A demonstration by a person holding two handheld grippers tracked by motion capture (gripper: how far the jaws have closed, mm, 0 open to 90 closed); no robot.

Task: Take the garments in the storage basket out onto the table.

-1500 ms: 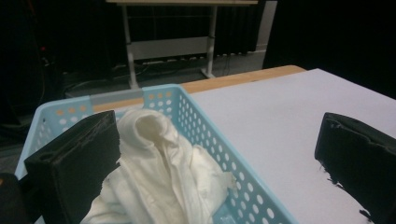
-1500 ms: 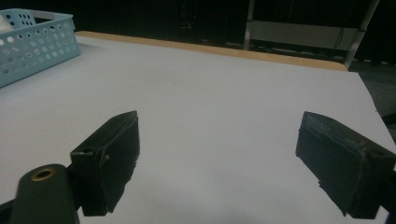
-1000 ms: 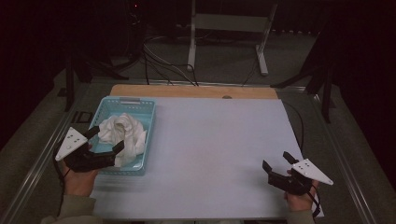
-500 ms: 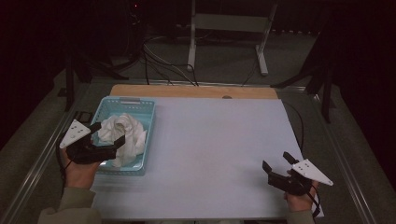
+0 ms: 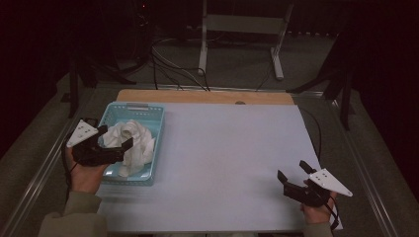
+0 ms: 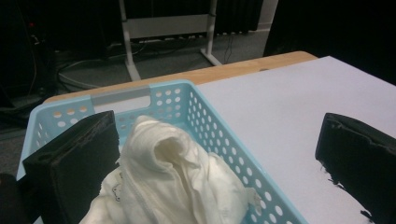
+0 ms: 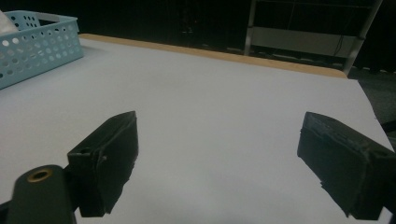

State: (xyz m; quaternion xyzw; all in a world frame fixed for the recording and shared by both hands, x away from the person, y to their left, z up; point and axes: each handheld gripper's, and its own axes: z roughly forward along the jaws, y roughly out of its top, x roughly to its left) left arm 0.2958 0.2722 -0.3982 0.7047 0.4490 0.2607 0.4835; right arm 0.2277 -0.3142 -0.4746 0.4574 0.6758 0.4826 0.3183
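White cloth (image 6: 173,182) between left claw (image 6: 224,163) jaws

The cloth (image 6: 173,182) under my left claw (image 6: 224,163) is soft, cream-white fabric, crumpled and matt, and it lies in a basket (image 6: 224,140) of smooth pale-blue plastic punched with round holes. My jaw pads look like matt black foam, rough and frayed at the edges, on the right claw (image 7: 224,163) as well. The table (image 5: 232,163) has a flat, matt, pale grey sheet over it, with a bare wooden edge (image 5: 197,96) showing at 12 o'clock.
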